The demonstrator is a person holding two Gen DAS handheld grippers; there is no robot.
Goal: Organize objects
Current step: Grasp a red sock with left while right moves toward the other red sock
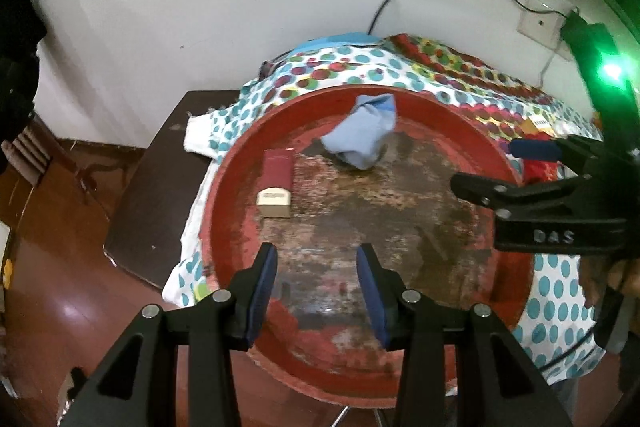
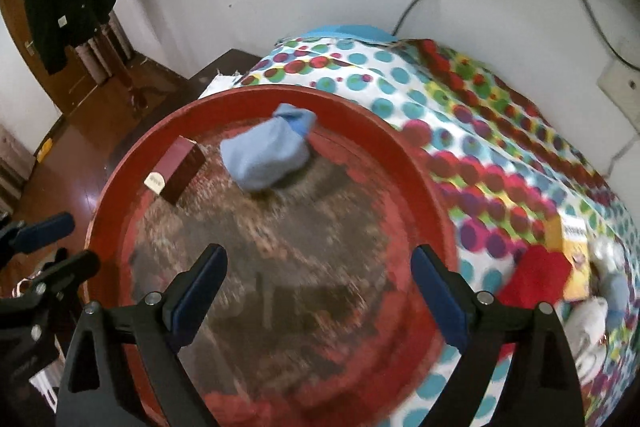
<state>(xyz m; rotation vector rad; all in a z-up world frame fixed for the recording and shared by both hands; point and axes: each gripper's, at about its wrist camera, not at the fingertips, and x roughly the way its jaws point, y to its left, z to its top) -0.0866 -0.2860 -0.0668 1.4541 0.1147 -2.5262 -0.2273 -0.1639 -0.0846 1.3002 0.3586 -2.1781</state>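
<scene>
Red, scuffed and round, the tray holds a soft blue sock and a hard maroon box at its far side. Both tongs, left and right, hang open and empty. Next, likely the limp red cloth on the dotted surface: pinch deep into a fold.

Beside the worn red tray, the right-wrist view smears its floor into streaks, the yellow box carries print too blurred to read, pale bundles run off the right edge, and the dotted cloth hides the bench.
</scene>
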